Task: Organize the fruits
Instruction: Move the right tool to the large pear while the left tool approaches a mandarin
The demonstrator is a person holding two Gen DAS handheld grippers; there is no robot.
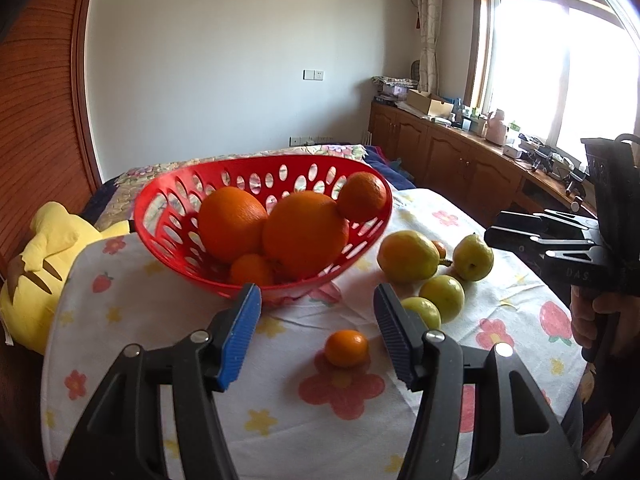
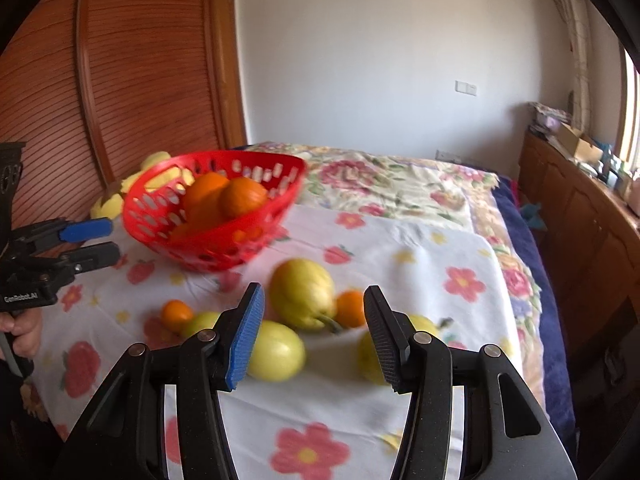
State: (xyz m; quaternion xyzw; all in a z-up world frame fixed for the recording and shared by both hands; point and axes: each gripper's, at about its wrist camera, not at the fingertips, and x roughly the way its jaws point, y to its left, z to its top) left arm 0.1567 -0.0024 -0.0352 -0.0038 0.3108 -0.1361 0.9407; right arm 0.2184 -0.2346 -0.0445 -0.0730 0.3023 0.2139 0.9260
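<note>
1. The right wrist view shows white lettering that reads "GenRobot.AI" on the black body of the left hand-held gripper (image 2: 86, 242), low at the left edge of the frame.
2. The left wrist view shows faint raised letters that read roughly "DAS" on the black body of the right hand-held gripper (image 1: 516, 232), at the right side of the frame; any further letters are too dim to make out.
3. No other writing can be read in either view.

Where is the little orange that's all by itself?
The little orange sits on the flowered cloth, low in the left wrist view between the left gripper fingers, in front of the red basket.
</note>
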